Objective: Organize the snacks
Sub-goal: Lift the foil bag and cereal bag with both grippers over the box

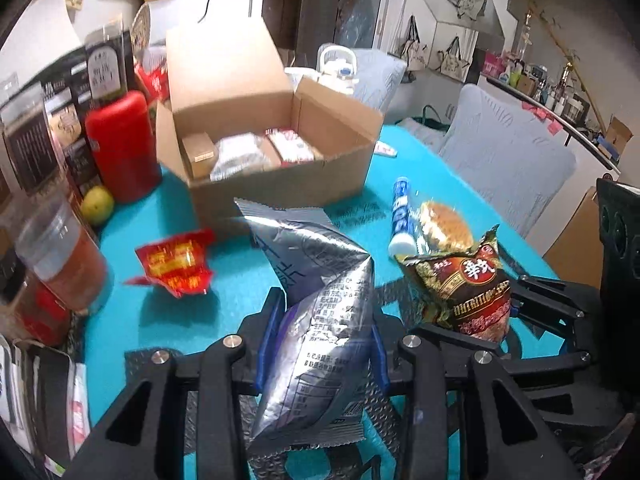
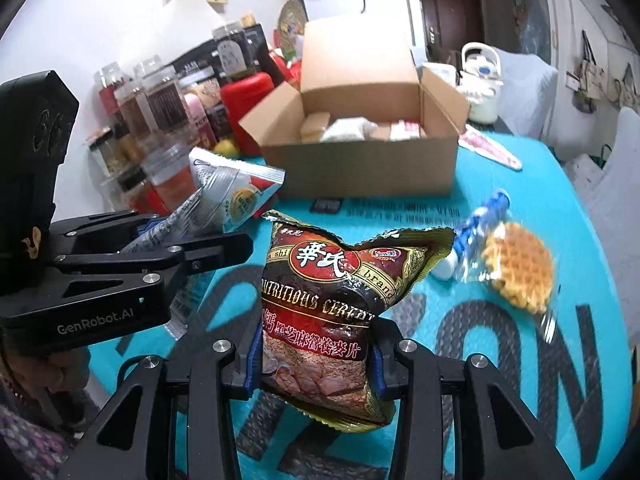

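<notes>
My left gripper (image 1: 324, 344) is shut on a silver foil snack packet (image 1: 316, 320), held up above the teal mat. Beside it, my right gripper (image 2: 316, 356) is shut on a dark brown cereal packet (image 2: 340, 300), which also shows in the left wrist view (image 1: 468, 292). An open cardboard box (image 1: 280, 184) with several packets inside stands beyond both, its lid up. On the mat lie a red snack packet (image 1: 176, 266), a blue-and-white tube (image 1: 402, 216) and a wrapped waffle (image 2: 516, 268). The left gripper with the silver packet (image 2: 224, 200) appears at the left of the right wrist view.
Jars, a red canister (image 1: 120, 144) and a yellow-green fruit (image 1: 98, 204) crowd the table's left side. A white kettle (image 2: 480, 80) stands behind the box. A flat pink-white packet (image 2: 490, 150) lies right of the box. Padded chairs (image 1: 508, 160) stand past the table's far edge.
</notes>
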### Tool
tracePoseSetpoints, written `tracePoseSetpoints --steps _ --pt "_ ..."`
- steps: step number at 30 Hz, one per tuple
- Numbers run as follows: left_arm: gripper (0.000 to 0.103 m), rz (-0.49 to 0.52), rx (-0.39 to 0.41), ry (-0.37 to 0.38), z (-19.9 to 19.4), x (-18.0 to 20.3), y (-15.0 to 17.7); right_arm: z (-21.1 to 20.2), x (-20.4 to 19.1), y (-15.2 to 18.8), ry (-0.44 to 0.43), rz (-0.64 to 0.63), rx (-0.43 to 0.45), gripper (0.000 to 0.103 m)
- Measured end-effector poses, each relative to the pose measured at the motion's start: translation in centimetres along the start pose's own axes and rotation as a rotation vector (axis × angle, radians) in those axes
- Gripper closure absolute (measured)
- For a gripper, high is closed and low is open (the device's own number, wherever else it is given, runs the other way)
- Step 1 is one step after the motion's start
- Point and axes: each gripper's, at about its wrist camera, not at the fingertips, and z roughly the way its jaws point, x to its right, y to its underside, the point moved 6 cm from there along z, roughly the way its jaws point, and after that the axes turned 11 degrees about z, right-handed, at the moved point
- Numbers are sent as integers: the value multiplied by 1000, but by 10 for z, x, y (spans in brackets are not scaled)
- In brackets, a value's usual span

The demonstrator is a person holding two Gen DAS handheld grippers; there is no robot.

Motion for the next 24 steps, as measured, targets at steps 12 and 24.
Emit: tracePoseSetpoints --steps 12,24 --pt "65 42 106 -26 -23 -3 -45 -14 -19 -42 -20 -76 79 63" --pt "65 2 163 -26 -15 -30 -80 -8 -18 -88 -23 -95 131 63"
